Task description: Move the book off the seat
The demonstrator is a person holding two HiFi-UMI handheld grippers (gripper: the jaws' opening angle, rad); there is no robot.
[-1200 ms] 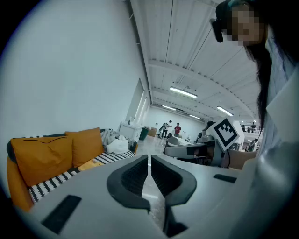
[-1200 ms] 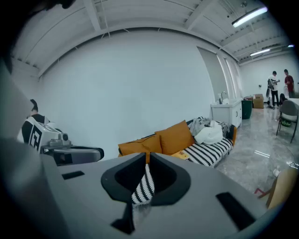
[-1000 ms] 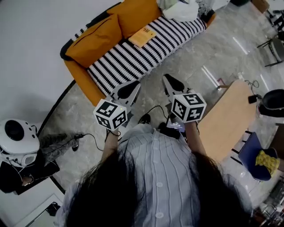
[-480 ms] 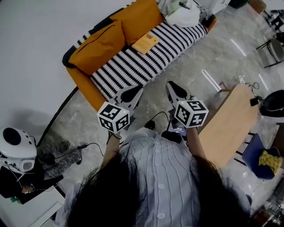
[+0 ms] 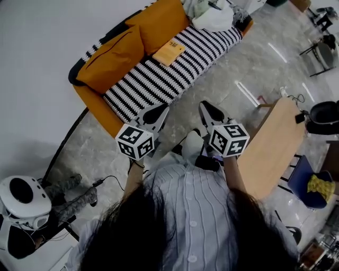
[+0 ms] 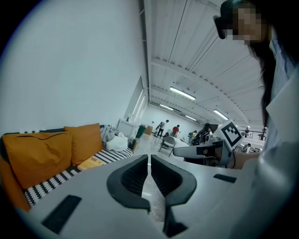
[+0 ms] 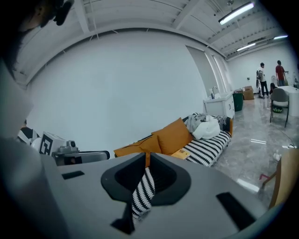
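Observation:
A yellow book (image 5: 169, 52) lies flat on the black-and-white striped seat of an orange sofa (image 5: 159, 79), next to the orange back cushions (image 5: 114, 58). The book shows in the left gripper view (image 6: 91, 162) and in the right gripper view (image 7: 180, 153) too. Both grippers hover over the floor in front of the sofa, well short of the book. My left gripper (image 5: 158, 112) is shut and holds nothing. My right gripper (image 5: 207, 110) is shut too, with nothing between its jaws.
White bags and clothes (image 5: 212, 16) are piled at the sofa's far end. A wooden table (image 5: 273, 145) stands to the right, with a dark chair (image 5: 324, 119) beyond it. A white round device (image 5: 24, 198) and cables sit on the floor at left. People stand far off (image 7: 271, 74).
Both grippers have shifted slightly toward the sofa and stay shut. The head view has shifted a little, and a white shoe now shows between the arms.

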